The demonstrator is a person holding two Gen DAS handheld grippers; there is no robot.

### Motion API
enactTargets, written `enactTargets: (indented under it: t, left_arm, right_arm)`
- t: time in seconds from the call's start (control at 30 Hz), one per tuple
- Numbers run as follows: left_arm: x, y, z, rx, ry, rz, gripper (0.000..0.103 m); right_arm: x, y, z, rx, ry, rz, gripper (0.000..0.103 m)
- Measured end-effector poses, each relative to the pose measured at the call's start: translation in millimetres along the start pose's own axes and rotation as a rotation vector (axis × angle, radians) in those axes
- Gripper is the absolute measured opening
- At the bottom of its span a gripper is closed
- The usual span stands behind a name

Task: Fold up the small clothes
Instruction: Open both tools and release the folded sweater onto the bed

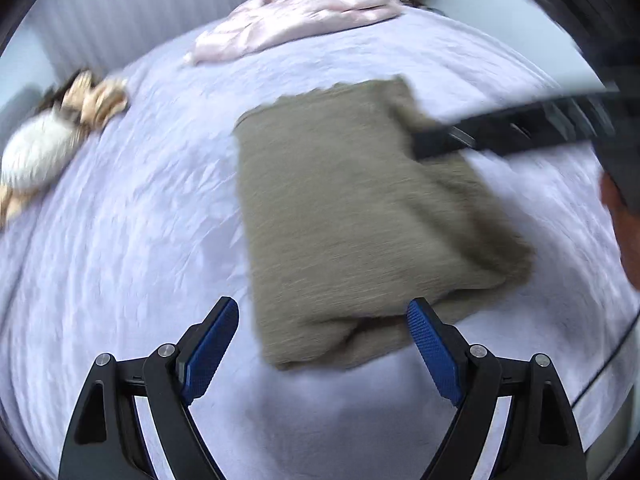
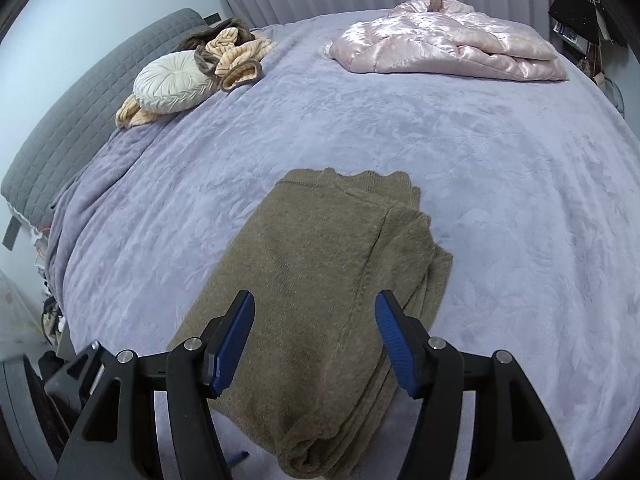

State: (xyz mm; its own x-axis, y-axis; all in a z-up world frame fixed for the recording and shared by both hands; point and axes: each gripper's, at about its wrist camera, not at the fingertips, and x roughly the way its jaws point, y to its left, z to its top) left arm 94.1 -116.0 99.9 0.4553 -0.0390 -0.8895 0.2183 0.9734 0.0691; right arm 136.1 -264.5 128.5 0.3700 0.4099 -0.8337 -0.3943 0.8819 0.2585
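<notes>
Sweater (image 2: 316, 292) lies folded mid-bed (image 2: 500, 168); your left gripper (image 1: 322, 316) and right gripper (image 2: 315, 312) hover wide open, holding nothing; judge it done, fetch the next garment

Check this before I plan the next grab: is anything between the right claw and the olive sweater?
Nothing visible. The open right claw hangs directly over the folded olive sweater, with no other item between them.

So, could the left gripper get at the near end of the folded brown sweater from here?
Probably yes: the left gripper is open, and the brown sweater has its near folded end lying between the fingers on the bed cover, nothing in between.
</notes>
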Motion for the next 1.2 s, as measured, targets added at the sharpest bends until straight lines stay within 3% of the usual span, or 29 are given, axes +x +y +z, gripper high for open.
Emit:
enactTargets:
  t: [0.13,0.2,0.33,0.37,0.4,0.43,0.53,0.63,0.7,0.9,0.97,1.07,1.2]
  left_arm:
    - [11,43,-6,-0.18,0.047,-0.141,0.087]
    - [14,47,-8,-0.204,0.053,-0.175,0.087]
    - [18,38,-9,-0.181,0.062,-0.166,0.087]
    - [16,35,-10,-0.172,0.064,-0.165,0.087]
    - [14,35,-11,-0.166,0.059,-0.164,0.087]
    - [11,35,-12,-0.162,0.051,-0.168,0.087]
    - [3,41,-11,-0.156,0.029,-0.162,0.087]
    - [9,44,-12,-0.157,0.064,-0.166,0.087]
    - [8,42,-10,-0.15,0.066,-0.155,0.087]
    - [-21,46,7,-0.135,-0.022,-0.188,0.087]
    - [-24,51,18,-0.158,-0.039,-0.201,0.087]
    - [-12,51,36,-0.193,-0.016,-0.214,0.087]
    - [26,50,47,-0.251,0.078,-0.19,0.087]
  right_arm:
    - [22,1,-31,0.005,0.056,-0.042,0.067]
    - [32,-3,-42,0.023,0.077,-0.051,0.067]
    - [33,-7,-59,0.068,0.052,-0.011,0.066]
    - [35,-7,-61,0.064,0.05,-0.024,0.06]
    - [37,-7,-62,0.061,0.053,-0.033,0.048]
    - [37,-11,-63,0.089,0.058,-0.008,0.023]
    - [23,-19,-65,0.136,0.012,0.031,0.015]
    - [4,-32,-73,0.176,-0.051,0.063,0.014]
    - [8,-41,-78,0.198,-0.039,0.075,0.014]
    - [15,-44,-77,0.22,-0.01,0.134,0.02]
    - [5,-46,-71,0.218,-0.038,0.145,0.023]
    - [-9,-54,-55,0.23,-0.1,0.106,0.038]
    - [-10,-69,-26,0.317,-0.179,0.189,0.04]
